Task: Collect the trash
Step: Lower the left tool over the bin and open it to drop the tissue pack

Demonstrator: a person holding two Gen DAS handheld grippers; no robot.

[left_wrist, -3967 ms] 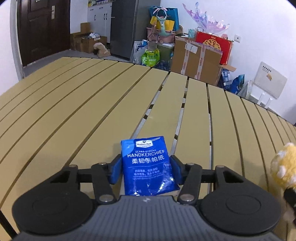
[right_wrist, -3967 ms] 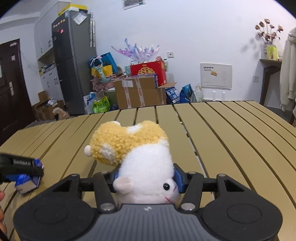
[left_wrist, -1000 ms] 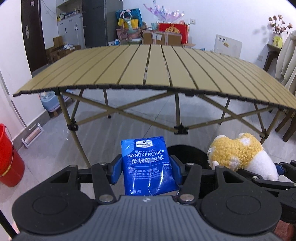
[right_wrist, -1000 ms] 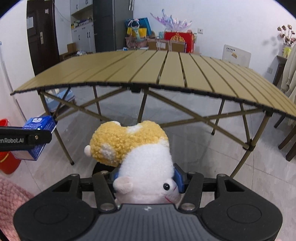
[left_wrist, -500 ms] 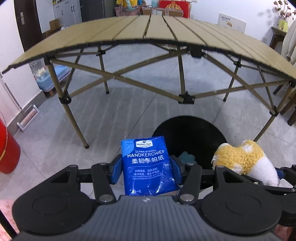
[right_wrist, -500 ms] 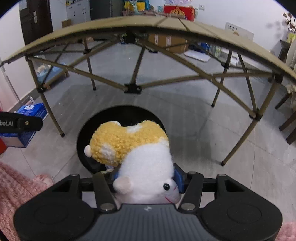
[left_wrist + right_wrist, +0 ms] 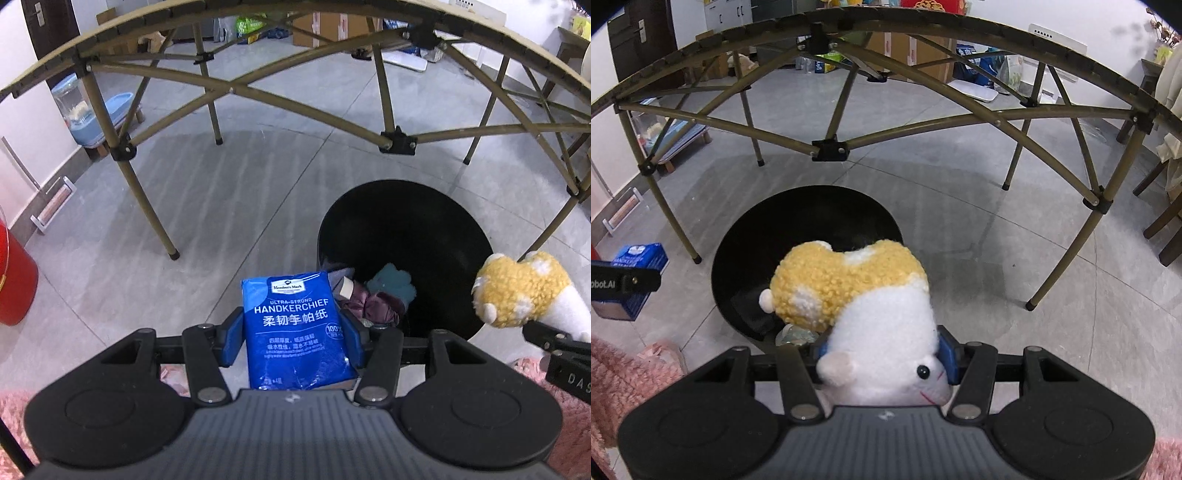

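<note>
My left gripper is shut on a blue handkerchief tissue pack, held just left of a black trash bin on the floor. Crumpled scraps lie in the bin's bottom. My right gripper is shut on a yellow-and-white plush toy, which hangs over the bin near its front rim. The plush toy also shows at the right of the left wrist view, and the tissue pack at the left of the right wrist view.
A folding slatted table stands over the grey tiled floor behind the bin, its legs close on both sides. A red bucket sits far left. Pink fuzzy sleeves edge the views. Boxes line the far wall.
Both grippers have sunk and tipped downward with their loads; the table top has risen out of view and the bin now lies large and close beneath them.
</note>
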